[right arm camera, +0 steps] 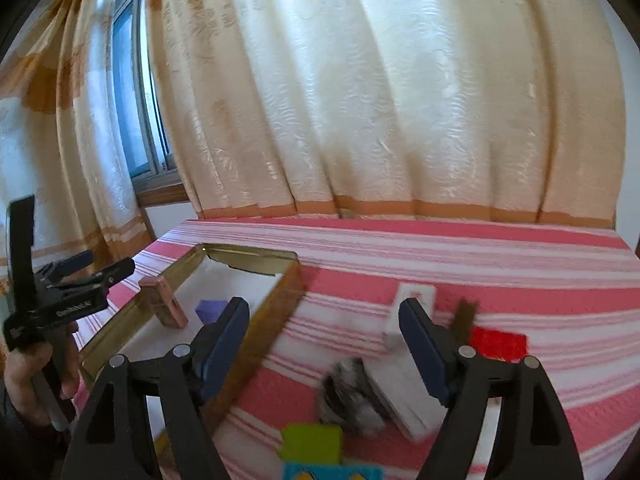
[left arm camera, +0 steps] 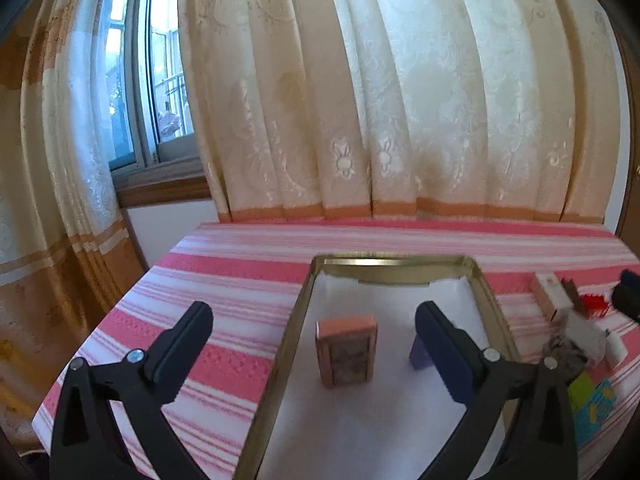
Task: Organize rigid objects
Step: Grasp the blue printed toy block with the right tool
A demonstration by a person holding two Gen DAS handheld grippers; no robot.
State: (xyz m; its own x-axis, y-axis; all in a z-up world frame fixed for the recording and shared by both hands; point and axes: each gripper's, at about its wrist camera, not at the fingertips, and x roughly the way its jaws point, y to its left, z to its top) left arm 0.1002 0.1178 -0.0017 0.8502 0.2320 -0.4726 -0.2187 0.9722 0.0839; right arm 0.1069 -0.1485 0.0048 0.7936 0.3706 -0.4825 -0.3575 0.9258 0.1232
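A: Striped pink cloth (left arm camera: 240,264) on the table, cream curtain (left arm camera: 400,100) behind; gold tin (left arm camera: 298,320) sits open w/ white lining.

B: What's in it so far?

A: Two things, by the look; pink box (left arm camera: 347,350) standing on end, purple block (left arm camera: 418,354) just beside it.

B: Tongs?

A: Left gripper (left arm camera: 314,330) spread wide over the tin, holding nothing; right gripper (right arm camera: 324,324) also open, empty, over the loose pile.

B: Left to do?

A: Plenty, I'd say; white box (right arm camera: 412,300), red piece (right arm camera: 498,344), furry grey thing (right arm camera: 352,396), green block (right arm camera: 312,442) all outside the tin on the cloth.
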